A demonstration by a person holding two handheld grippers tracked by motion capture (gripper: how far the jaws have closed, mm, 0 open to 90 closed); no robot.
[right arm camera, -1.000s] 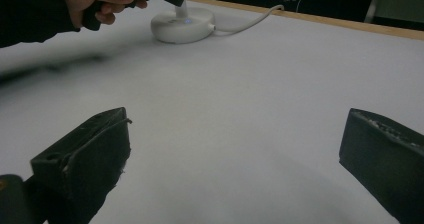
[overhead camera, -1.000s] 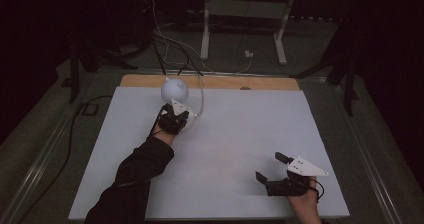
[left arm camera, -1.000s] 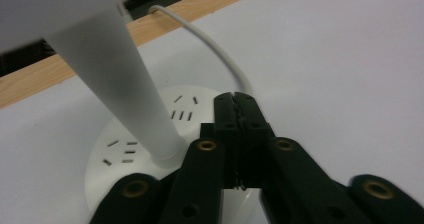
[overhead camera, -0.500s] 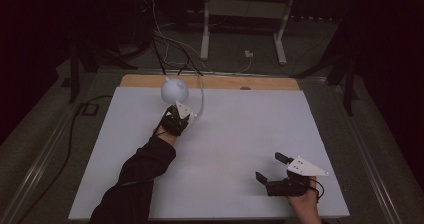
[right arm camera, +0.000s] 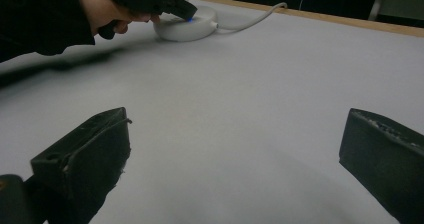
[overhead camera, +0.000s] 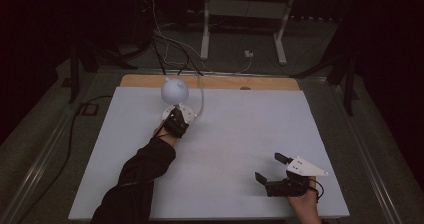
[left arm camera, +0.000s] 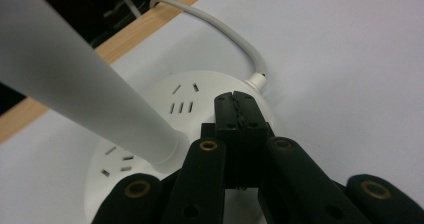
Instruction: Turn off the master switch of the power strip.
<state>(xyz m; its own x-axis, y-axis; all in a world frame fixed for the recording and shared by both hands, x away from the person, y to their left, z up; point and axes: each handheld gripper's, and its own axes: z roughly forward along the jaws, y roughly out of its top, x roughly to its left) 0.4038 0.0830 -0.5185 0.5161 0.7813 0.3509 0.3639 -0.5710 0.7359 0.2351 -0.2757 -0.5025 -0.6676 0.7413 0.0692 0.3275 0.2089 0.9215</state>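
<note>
A white lamp with a ball-shaped head point(overhead camera: 174, 89) stands on a round white base point(overhead camera: 186, 112) at the back left of the white board point(overhead camera: 235, 129). The base point(left arm camera: 192, 91) has socket slots on top, and the lamp's stem point(left arm camera: 75, 79) rises from it. My left gripper point(left arm camera: 238, 104) is shut, its tips right over the top of the base with nothing between them. In the high view the left gripper point(overhead camera: 176, 121) sits at the base's near side. My right gripper point(overhead camera: 270, 169) rests open near the front right corner, its jaws wide apart point(right arm camera: 235, 134) over bare board.
A white cable point(overhead camera: 201, 96) loops from the base toward the back edge, where a wooden strip point(overhead camera: 225, 82) runs. In the right gripper view a small blue light point(right arm camera: 190, 19) glows under the left gripper's tip. Beyond the board lie dark floor, cables and a stand's legs point(overhead camera: 242, 29).
The left gripper has edged a little to the right and nearer over the lamp's base. The right gripper has stayed put and open.
</note>
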